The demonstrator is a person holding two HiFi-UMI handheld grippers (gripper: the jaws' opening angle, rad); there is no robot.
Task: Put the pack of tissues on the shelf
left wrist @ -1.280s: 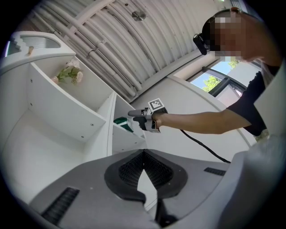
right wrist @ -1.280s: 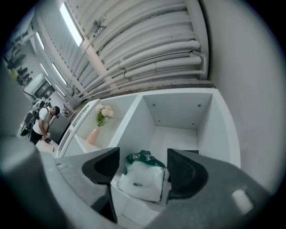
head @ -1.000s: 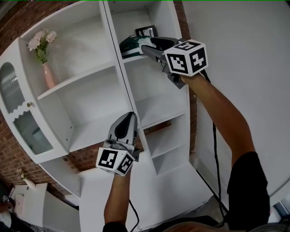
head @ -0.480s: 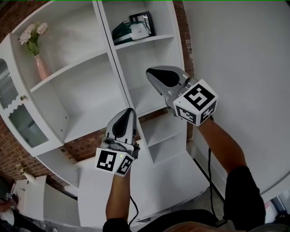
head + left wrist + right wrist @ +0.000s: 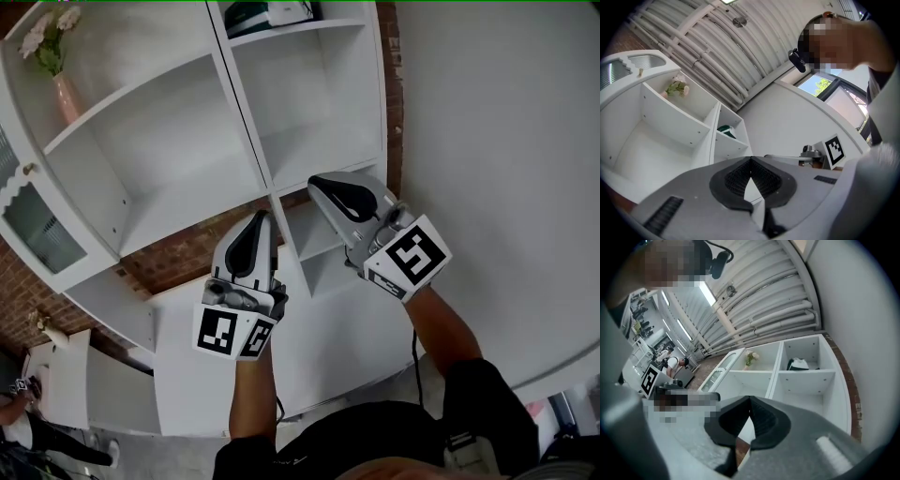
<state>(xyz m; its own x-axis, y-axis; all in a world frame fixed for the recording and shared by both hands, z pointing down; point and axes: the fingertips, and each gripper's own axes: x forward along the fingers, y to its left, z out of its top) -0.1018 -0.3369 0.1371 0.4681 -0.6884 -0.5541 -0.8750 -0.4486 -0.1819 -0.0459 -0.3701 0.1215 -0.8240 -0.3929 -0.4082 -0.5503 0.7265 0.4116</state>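
Note:
The green and white pack of tissues [image 5: 267, 13] lies on the top right shelf of the white shelf unit [image 5: 246, 112]; it also shows as the pack [image 5: 726, 131] in the left gripper view and the pack [image 5: 798, 364] in the right gripper view. Well below it, my right gripper [image 5: 317, 183] points up at the shelves. Its jaws have just been closing and are shut, with nothing between them. Beside it on the left, my left gripper [image 5: 262, 217] is also shut and empty. Neither gripper touches the pack.
A pink vase of flowers [image 5: 56, 70] stands on the top left shelf. A glass-fronted door [image 5: 37, 234] hangs at the unit's left. The other shelf compartments hold nothing. A white wall [image 5: 497, 141] runs along the right. People stand far off in the right gripper view [image 5: 670, 363].
My right gripper came away from the tissue pack on the top shelf, dropped down beside the left gripper, and its jaws closed. The left gripper sank a little.

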